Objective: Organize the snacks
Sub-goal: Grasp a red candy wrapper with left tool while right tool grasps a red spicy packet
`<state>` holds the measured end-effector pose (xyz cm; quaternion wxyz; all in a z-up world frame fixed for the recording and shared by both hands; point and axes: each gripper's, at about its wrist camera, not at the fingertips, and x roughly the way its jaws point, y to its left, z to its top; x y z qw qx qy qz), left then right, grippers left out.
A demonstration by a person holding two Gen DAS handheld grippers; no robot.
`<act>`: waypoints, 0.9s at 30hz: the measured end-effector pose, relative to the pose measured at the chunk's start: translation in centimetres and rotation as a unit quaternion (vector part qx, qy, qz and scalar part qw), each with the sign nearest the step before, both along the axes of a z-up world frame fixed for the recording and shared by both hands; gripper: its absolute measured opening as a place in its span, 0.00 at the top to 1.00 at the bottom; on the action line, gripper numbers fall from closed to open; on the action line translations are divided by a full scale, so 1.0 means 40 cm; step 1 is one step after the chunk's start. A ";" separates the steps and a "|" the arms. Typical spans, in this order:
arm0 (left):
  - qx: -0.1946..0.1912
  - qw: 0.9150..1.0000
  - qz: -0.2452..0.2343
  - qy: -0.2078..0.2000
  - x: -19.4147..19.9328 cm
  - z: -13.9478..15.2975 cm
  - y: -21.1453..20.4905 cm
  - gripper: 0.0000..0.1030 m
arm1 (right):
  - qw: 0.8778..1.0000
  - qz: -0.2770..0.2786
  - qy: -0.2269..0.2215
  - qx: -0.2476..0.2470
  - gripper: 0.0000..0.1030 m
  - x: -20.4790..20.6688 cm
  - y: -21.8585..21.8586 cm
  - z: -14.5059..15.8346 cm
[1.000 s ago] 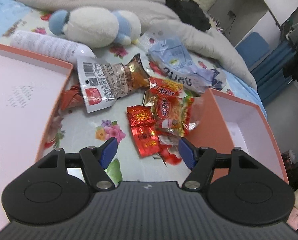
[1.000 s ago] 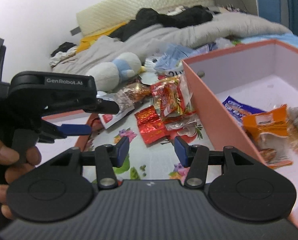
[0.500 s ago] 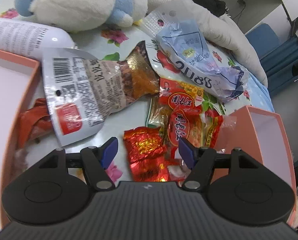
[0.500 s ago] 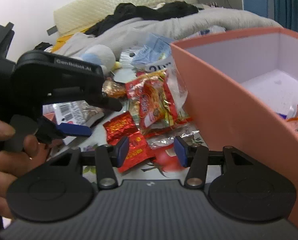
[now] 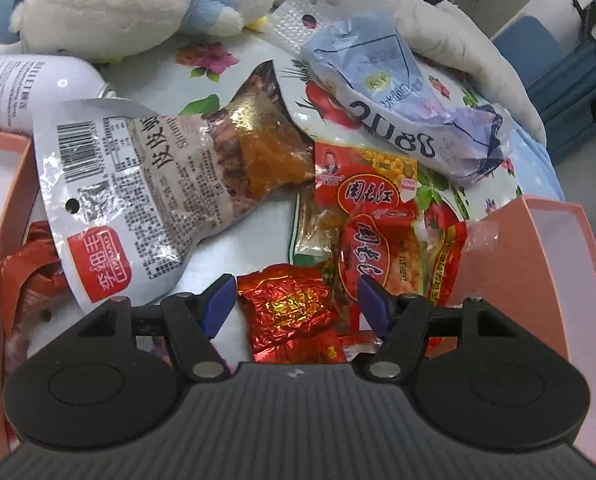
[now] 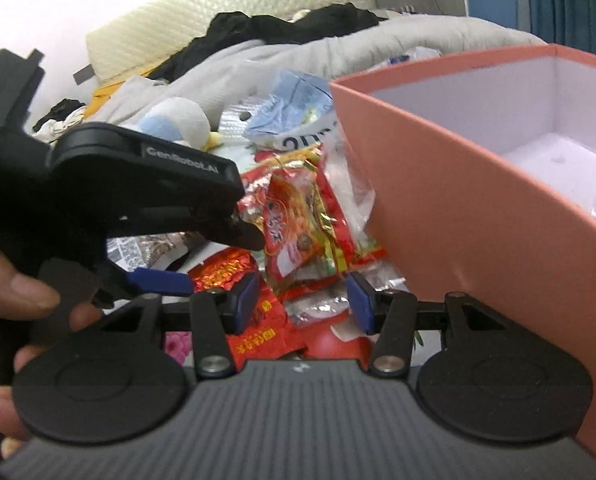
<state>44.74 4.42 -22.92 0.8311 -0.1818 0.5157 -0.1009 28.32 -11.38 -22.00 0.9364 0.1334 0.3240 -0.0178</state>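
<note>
A heap of snack packets lies on a bed covered with a white flower-printed sheet (image 5: 218, 236), in the gap between two salmon-pink cardboard boxes. The left hand-held gripper (image 5: 294, 300) hangs over the heap with its blue-padded jaws spread wide and nothing pressed between them; a crinkled red-and-gold foil packet (image 5: 286, 308) lies on the sheet directly below the gap. Just beyond it, a bundle of red-and-yellow snack packs in clear wrap (image 5: 374, 232) leans against the outer wall of the pink box on the right (image 5: 526, 280). To the left, a large silver-and-clear bag of brown snacks with a barcode and a red label (image 5: 146, 188) lies across the corner of the other pink box (image 5: 10, 184), with a crumpled red wrapper (image 5: 26, 276) tucked under it. Farther back sit a rumpled pale-blue plastic bag (image 5: 386, 92), a white cylindrical bottle lying on its side (image 5: 22, 88), and a white-and-blue plush toy (image 5: 118, 4).

The right hand-held gripper (image 6: 302, 304) points at the same heap from the other side, its jaws partly open and empty, with red foil and silvery wrappers (image 6: 326, 308) on the sheet under them. The open pink box (image 6: 478, 208) stands close on its right, white inside, and the edge of a packet shows at its far corner. The person's hand (image 6: 22, 300) wraps the handle of the left gripper at the left edge of this view. Grey bedding (image 6: 338, 52) and dark clothes are piled at the head of the bed.
</note>
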 end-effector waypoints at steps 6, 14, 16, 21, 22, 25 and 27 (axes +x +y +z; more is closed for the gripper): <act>0.031 0.999 -0.023 -0.009 0.007 0.001 -0.034 0.32 | 1.000 -0.013 -0.010 0.018 0.50 0.005 -0.004 -0.006; 0.049 0.999 -0.014 -0.019 -0.003 -0.006 -0.016 0.68 | 1.000 -0.019 -0.018 0.017 0.59 0.022 0.001 -0.005; 0.037 0.999 -0.009 -0.017 -0.008 -0.006 0.002 0.68 | 0.999 -0.023 -0.011 0.020 0.67 0.026 -0.002 -0.011; 0.038 0.999 -0.012 -0.019 -0.033 -0.004 0.022 0.68 | 1.000 -0.011 -0.017 0.024 0.88 0.019 -0.004 -0.009; 0.038 0.999 -0.011 -0.019 -0.041 -0.004 0.026 0.68 | 1.000 -0.004 -0.018 0.022 0.92 0.012 -0.002 -0.006; 0.033 0.999 -0.004 -0.017 -0.070 -0.003 0.043 0.68 | 0.999 0.017 -0.022 0.020 0.96 -0.015 0.004 0.010; 0.030 0.999 0.001 -0.013 -0.097 -0.001 0.054 0.68 | 0.999 0.027 -0.019 0.017 0.97 -0.040 0.007 0.023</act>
